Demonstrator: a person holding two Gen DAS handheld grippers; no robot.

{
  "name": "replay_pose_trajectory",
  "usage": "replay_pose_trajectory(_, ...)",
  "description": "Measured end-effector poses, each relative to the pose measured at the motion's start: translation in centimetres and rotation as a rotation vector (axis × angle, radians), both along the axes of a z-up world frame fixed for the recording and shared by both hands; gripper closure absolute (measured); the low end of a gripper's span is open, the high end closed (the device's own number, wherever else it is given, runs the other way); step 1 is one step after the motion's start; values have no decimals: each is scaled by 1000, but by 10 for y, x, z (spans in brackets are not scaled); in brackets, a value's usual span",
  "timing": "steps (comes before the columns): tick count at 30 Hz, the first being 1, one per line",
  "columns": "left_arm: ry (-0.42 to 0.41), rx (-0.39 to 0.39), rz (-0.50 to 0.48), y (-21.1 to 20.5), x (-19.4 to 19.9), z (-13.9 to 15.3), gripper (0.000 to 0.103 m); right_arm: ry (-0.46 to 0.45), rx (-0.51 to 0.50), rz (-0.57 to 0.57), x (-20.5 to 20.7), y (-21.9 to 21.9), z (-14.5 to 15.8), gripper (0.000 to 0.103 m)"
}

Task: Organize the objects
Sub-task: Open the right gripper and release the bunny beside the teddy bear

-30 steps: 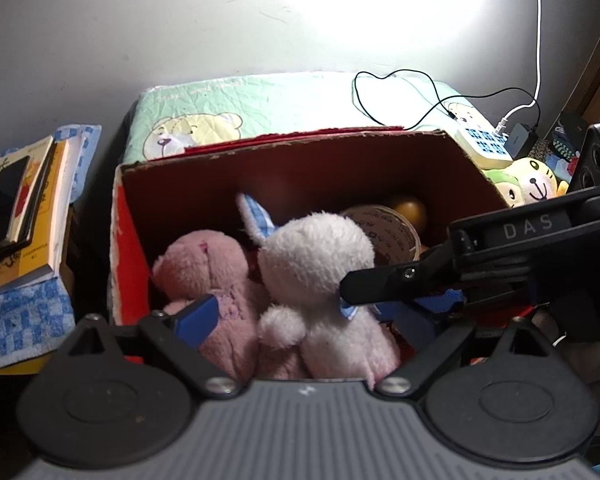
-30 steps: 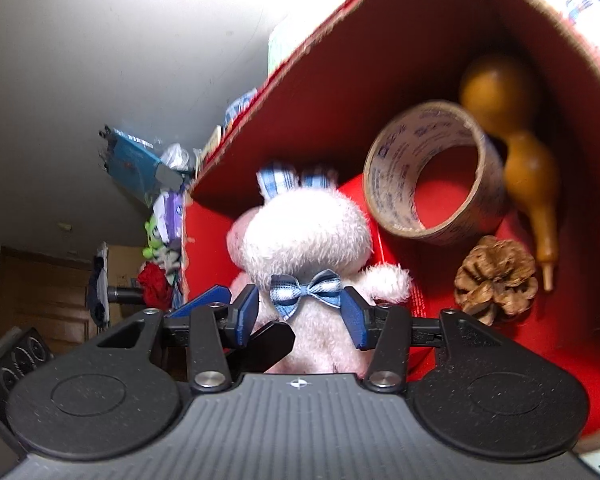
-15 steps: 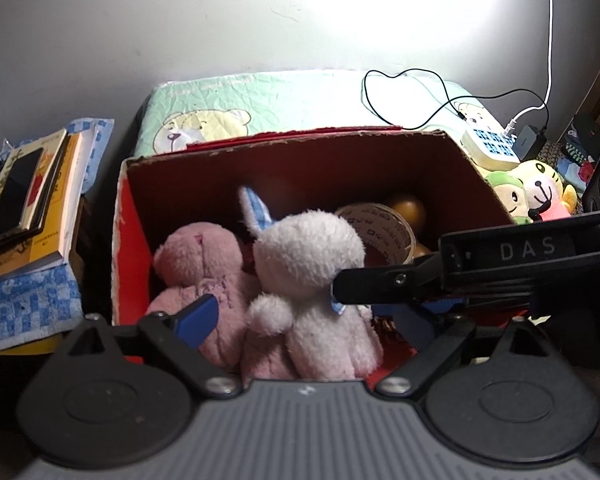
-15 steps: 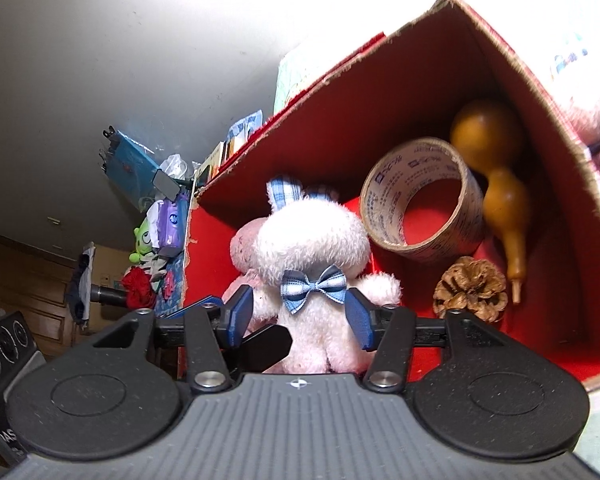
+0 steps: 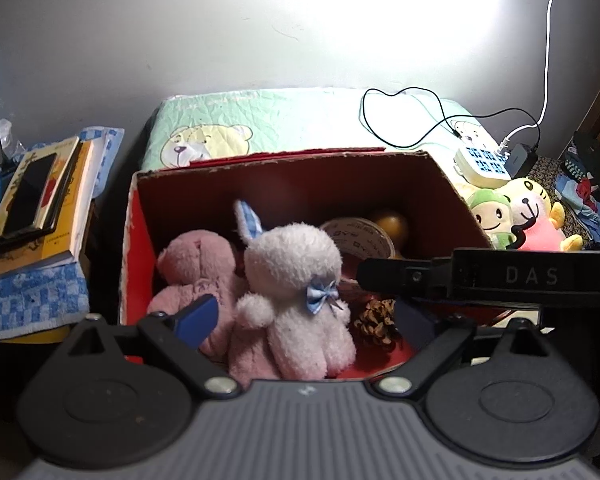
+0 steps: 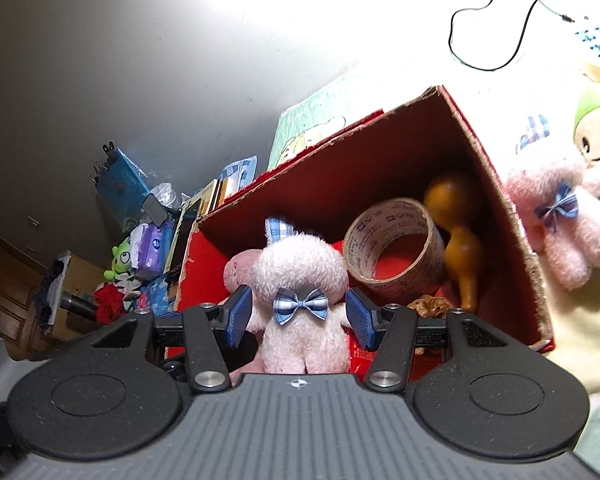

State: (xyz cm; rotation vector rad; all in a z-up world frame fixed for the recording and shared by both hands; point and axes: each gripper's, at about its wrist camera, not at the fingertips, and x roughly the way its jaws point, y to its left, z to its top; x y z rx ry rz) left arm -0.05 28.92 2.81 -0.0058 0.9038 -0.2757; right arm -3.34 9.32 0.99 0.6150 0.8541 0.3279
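Both grippers hang spread over the near rim of the cardboard box: the right gripper has just been letting its blue pads apart, and they now stand clear on either side of the white plush rabbit, which sits between them untouched; the left gripper is likewise wide, pinching nothing. That rabbit, fluffy and rounded with a blue checked bow at its neck and one checked ear up, sits upright on the red floor at the near side of the box, leaning against a pink plush toy to its left, so the two prop each other and are unlikely to topple. I judge the rabbit is freshly set in place and the hands are free to fetch the next item. Just right of it lies a scaly brown pine cone; farther in, a cardboard-cored roll of tape stands on edge against a smooth, glossy tan gourd in the far right corner, hard things kept apart from the soft ones. Outside the right wall, another pink plush with a bow and a green-capped doll wait on the bedding, likely next. Beyond the box lies a quilted bear-print cushion, with a black cable looping to a power strip at far right and stacked books at left.
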Motion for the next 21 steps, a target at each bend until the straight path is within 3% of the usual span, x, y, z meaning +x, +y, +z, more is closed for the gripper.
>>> replay_pose_trajectory(8,-61,95,14,-15,-16,14,7,-50,-57,-35,-17,-6,7,47)
replay_pose_trajectory(11,-80,121,16,-22,-20,17,3,-73,-73,-47,-22,-9,9,47)
replay_pose_trajectory(21,-65,163,29,-45,-19,16,2,-140,-183,-65,-34,-23,19,47)
